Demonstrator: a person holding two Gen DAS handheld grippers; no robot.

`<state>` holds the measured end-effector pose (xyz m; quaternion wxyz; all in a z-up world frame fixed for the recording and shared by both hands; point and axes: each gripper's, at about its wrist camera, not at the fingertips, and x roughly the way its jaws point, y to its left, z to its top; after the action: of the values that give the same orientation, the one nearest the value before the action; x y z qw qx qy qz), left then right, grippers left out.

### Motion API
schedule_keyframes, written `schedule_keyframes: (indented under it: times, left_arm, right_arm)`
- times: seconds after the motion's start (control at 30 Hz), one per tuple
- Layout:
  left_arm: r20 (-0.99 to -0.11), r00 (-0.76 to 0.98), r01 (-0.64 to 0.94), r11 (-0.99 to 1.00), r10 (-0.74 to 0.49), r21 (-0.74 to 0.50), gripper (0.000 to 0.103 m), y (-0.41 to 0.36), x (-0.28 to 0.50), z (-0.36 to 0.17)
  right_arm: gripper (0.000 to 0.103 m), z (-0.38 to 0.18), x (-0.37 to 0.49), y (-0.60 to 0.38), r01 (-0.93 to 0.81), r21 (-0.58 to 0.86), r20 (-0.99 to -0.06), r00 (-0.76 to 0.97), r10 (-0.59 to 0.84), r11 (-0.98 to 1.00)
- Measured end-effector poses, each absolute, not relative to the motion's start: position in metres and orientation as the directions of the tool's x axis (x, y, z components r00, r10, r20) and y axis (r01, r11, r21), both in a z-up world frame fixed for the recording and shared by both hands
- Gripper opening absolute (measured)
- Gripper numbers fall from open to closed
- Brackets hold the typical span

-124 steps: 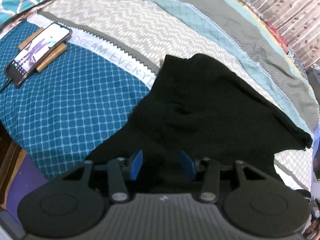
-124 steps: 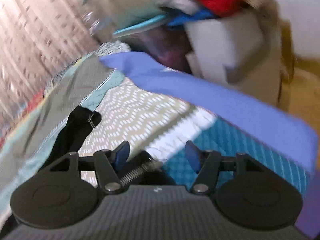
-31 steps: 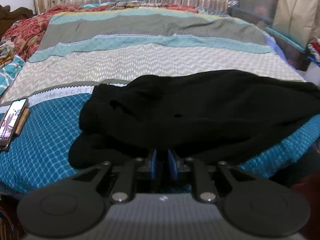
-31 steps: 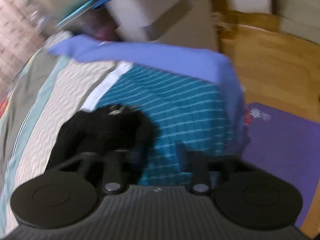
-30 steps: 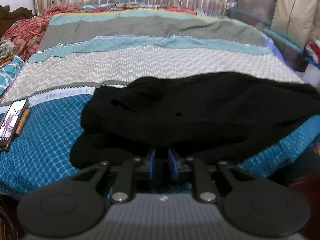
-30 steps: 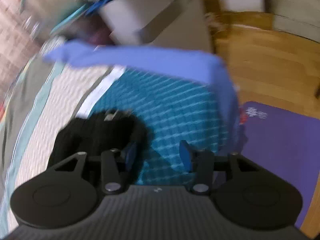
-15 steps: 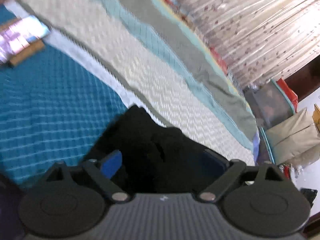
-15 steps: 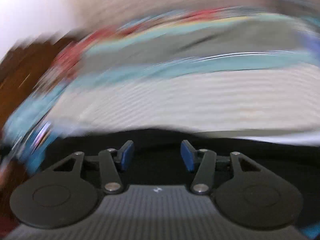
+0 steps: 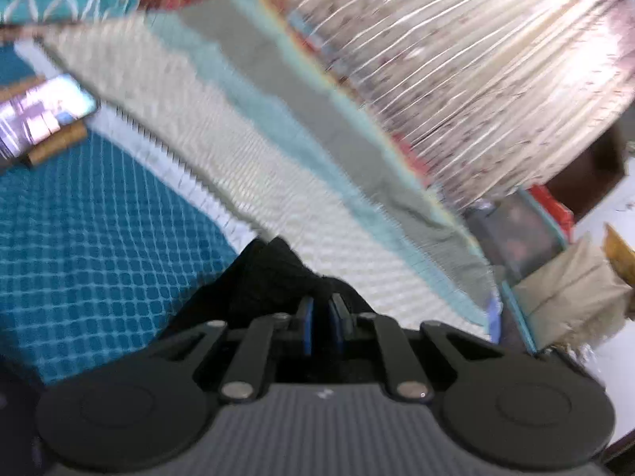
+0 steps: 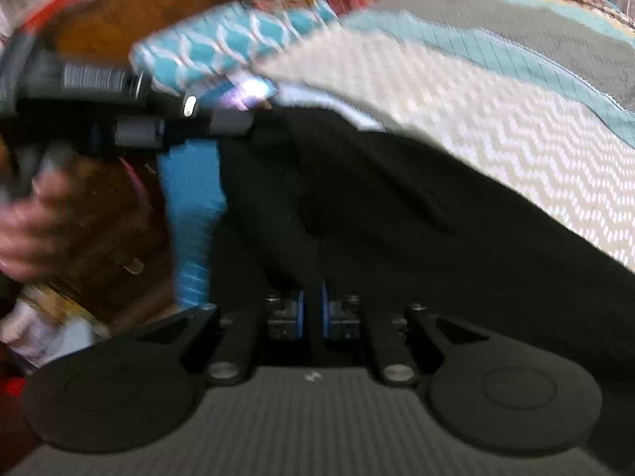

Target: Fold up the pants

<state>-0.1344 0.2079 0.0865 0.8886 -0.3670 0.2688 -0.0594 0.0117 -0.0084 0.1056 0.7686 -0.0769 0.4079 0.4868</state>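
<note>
The black, soft knit pants (image 10: 397, 214) lie spread over the near part of the bed's quilted bedspread in teal, cream and grey bands (image 9: 246, 166), one bunched end near the teal check panel and the rest running across the cream zigzag band. The left tool (image 9: 320, 323) has its blue pads drawn together on a ridge of the black cloth, which rises in a small peak just ahead of them; the right tool (image 10: 310, 313) likewise has its pads nearly pressed together with dark fabric in the narrow gap, so it appears to pinch the pants too, though blur makes the exact bite hard to read. A person's hand (image 10: 24, 218) shows at the left edge of the right wrist view, holding the other tool's handle. The garment looks light, limp and thick enough to stack in layers: it will sag from any single pinch, drag on the textured quilt instead of sliding, and nothing about it is fragile. The best hold is probably at an edge such as the waistband or a hem, taking all layers at once, with the two tools well apart so the cloth hangs taut between them. A lit phone on a wooden stand (image 9: 39, 119) rests on the bed to the left, well apart from the pants.
</note>
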Motion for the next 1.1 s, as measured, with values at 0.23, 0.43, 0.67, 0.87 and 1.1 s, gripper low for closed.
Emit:
schedule_keyframes:
  times: [0.23, 0.43, 0.67, 0.87, 1.1]
  left_arm:
    - [-0.625, 0.737, -0.296, 0.709, -0.257, -0.641, 0.043, 0.21, -0.164, 0.031]
    - [-0.549, 0.795, -0.299, 0.621, -0.259, -0.725, 0.089, 0.225, -0.173, 0.031]
    - [-0.499, 0.786, -0.228, 0.58, -0.364, -0.782, 0.1, 0.21, -0.146, 0.013]
    - [-0.54, 0.737, -0.241, 0.588, -0.407, -0.772, 0.023, 0.196, -0.127, -0.021]
    - [-0.381, 0.847, -0.02, 0.693, -0.371, -0.721, 0.019, 0.201, -0.114, 0.034]
  right_arm:
    - [0.057, 0.07, 0.001, -0.004, -0.806, 0.345, -0.761, 0.059, 0.646, 0.48]
    - [0.061, 0.127, 0.041, -0.036, -0.794, 0.411, -0.62, 0.118, 0.776, 0.448]
    - [0.091, 0.129, 0.108, 0.015, -0.79, 0.438, -0.57, 0.124, 0.812, 0.428]
    - [0.07, 0.057, 0.108, 0.073, -0.805, 0.409, -0.768, -0.05, 0.639, 0.429]
    - [0.027, 0.124, 0.093, 0.069, -0.8, 0.418, -0.597, 0.116, 0.794, 0.431]
